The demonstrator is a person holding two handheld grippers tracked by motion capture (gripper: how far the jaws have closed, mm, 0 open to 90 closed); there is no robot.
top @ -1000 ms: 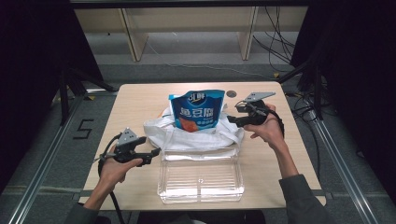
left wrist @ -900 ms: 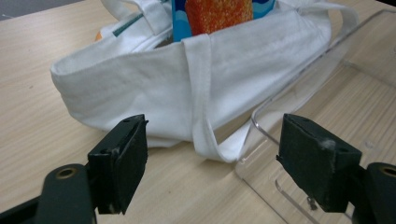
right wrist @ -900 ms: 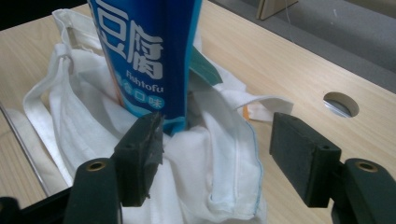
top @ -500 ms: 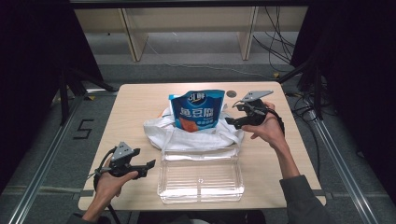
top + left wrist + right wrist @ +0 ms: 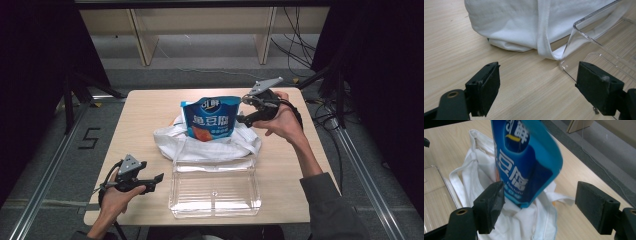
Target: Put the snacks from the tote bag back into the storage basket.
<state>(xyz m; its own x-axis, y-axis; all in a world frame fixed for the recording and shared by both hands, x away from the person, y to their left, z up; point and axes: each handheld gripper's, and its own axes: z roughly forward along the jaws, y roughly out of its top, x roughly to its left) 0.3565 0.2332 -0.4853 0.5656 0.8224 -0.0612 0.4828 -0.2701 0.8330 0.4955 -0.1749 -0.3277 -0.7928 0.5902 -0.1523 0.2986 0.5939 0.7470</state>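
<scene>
A blue snack pouch (image 5: 210,117) stands upright in a crumpled white cloth bag (image 5: 170,140) at the middle of the table. My right gripper (image 5: 241,110) hovers just right of the pouch's top, open; its jaws have just been opening. In the right gripper view the pouch (image 5: 524,165) rises beyond my right gripper (image 5: 540,195), and neither pad touches it. My left gripper (image 5: 156,182) sits low near the front left edge, open, its jaws just opened wider with nothing between them. Ahead of my left gripper (image 5: 537,77) lie the cloth bag (image 5: 511,22) and a corner of the clear box (image 5: 599,42).
An empty clear plastic box (image 5: 215,187) lies in front of the cloth bag, and a strap of the bag (image 5: 544,37) reaches its corner. The wooden table (image 5: 145,110) is bare on its left side. Cables trail over the floor beyond the far right corner.
My left gripper pulled back from beside the cloth bag toward the front left edge and sank. My right gripper rose beside the pouch's top with its jaws spread wider.
</scene>
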